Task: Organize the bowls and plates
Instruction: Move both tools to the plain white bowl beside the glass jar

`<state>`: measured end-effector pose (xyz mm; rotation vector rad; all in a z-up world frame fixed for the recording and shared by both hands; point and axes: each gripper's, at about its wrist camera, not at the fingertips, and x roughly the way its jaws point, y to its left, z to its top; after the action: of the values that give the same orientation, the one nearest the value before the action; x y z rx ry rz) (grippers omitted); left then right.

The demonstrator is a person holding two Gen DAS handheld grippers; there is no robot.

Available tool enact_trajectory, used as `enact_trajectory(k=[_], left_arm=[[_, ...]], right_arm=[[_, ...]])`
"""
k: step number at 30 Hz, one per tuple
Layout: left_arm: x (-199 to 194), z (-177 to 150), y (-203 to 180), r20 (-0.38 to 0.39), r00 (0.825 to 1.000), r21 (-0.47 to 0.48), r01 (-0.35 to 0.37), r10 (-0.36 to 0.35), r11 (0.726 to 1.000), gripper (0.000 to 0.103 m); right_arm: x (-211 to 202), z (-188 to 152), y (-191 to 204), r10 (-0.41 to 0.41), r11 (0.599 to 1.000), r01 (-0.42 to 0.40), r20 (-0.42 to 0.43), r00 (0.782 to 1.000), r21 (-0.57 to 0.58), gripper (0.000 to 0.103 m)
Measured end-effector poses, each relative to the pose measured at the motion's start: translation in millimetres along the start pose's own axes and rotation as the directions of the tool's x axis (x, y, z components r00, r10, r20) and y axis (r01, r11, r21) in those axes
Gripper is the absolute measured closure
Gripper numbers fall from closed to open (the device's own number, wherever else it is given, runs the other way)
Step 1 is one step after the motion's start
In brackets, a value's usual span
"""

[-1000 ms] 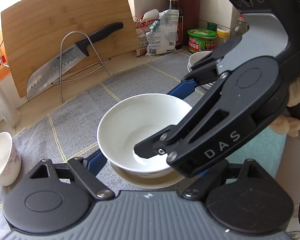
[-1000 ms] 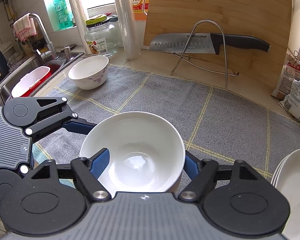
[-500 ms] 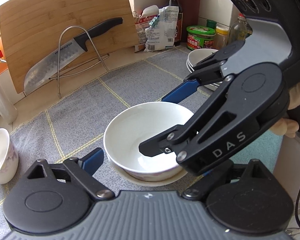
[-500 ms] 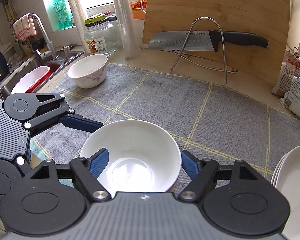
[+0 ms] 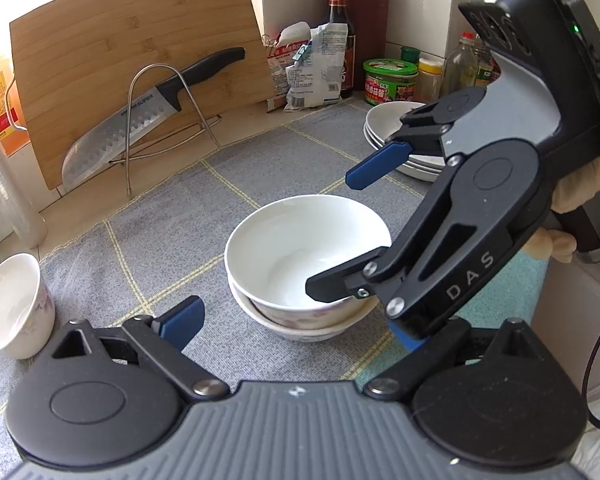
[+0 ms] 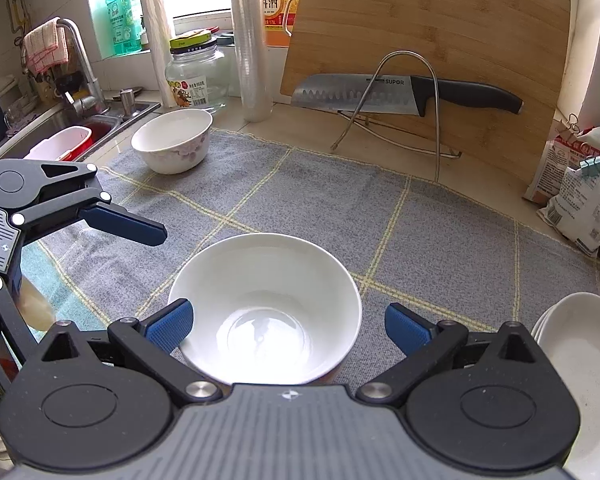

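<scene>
Two white bowls with a floral outside sit nested as a stack (image 5: 304,256) on the grey mat; the stack also shows in the right wrist view (image 6: 266,312). My left gripper (image 5: 300,328) is open, its fingers a little back from the stack. My right gripper (image 6: 286,326) is open, its blue pads either side of the top bowl and apart from it. A third floral bowl (image 6: 172,140) stands at the mat's far left, also in the left wrist view (image 5: 14,306). A stack of white plates (image 5: 396,136) sits at the right (image 6: 580,344).
A wooden cutting board (image 6: 428,40) leans on the wall behind a wire rack holding a knife (image 6: 404,90). A sink (image 6: 60,136) with a faucet lies left. A glass jar (image 6: 194,76), film rolls, food bags (image 5: 312,68) and bottles line the back.
Both grippers have opened and drawn back from the bowl. The bowl has settled into the lower one and stands free on the mat.
</scene>
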<state>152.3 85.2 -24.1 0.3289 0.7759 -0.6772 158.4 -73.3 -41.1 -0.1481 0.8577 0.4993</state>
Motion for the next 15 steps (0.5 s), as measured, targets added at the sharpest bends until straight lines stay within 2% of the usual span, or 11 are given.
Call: enact_trajectory(k=[8, 10, 15], left_arm=[[-8.6, -12.0, 8.3, 0.011, 1.0, -0.01, 0.007, -0.007, 1.0, 0.005], [-10.0, -16.7, 12.6, 0.011, 1.0, -0.019, 0.015, -0.015, 1.0, 0.005], [-15.1, -27.3, 21.7, 0.024, 1.0, -0.055, 0.006, -0.005, 0.998, 0.005]], right_arm=[[-0.1, -6.6, 7.5, -0.068, 0.997, 0.068, 0.011, 0.998, 0.028, 0.0], [-1.3, -9.8, 11.1, -0.116, 0.993, 0.116, 0.015, 0.993, 0.028, 0.0], [-7.4, -17.4, 14.2, -0.169, 0.981, 0.166, 0.024, 0.985, 0.095, 0.0]])
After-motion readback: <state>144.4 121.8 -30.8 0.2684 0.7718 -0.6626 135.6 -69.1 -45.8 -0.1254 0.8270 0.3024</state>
